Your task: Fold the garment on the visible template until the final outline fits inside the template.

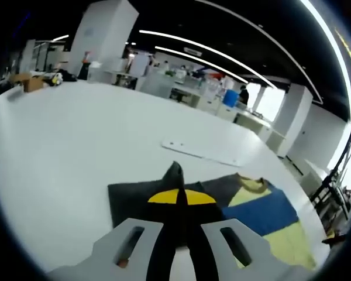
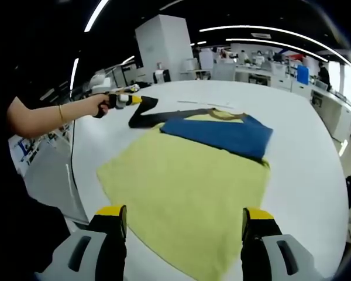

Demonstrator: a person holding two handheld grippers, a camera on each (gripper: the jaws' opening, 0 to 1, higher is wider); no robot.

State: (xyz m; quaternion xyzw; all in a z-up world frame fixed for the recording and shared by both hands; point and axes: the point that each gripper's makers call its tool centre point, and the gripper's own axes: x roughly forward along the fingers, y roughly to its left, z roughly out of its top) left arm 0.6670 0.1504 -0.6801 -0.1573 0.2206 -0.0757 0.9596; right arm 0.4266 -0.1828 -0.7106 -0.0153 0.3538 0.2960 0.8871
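White counter (image 2: 316, 146) carries the garment (image 2: 187, 181) spread flat, w/ its dark sleeve (image 1: 176, 175) pinched by the closed left hand-held gripper (image 1: 181, 202) while the right hand-held gripper (image 2: 184, 225) is held open, so the sleeve could be dropped or the body dragged off-template if pulled too hard.

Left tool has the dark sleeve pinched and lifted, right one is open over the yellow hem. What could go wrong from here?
1. The left tool grips only the tip of the dark sleeve; it may slip out mid-fold.
2. Pulling that sleeve could drag the blue band and skew the garment, which already lies wrinkled.
3. The right tool is open and holds nothing, so the yellow hem is unpinned and may shift on the smooth white table.
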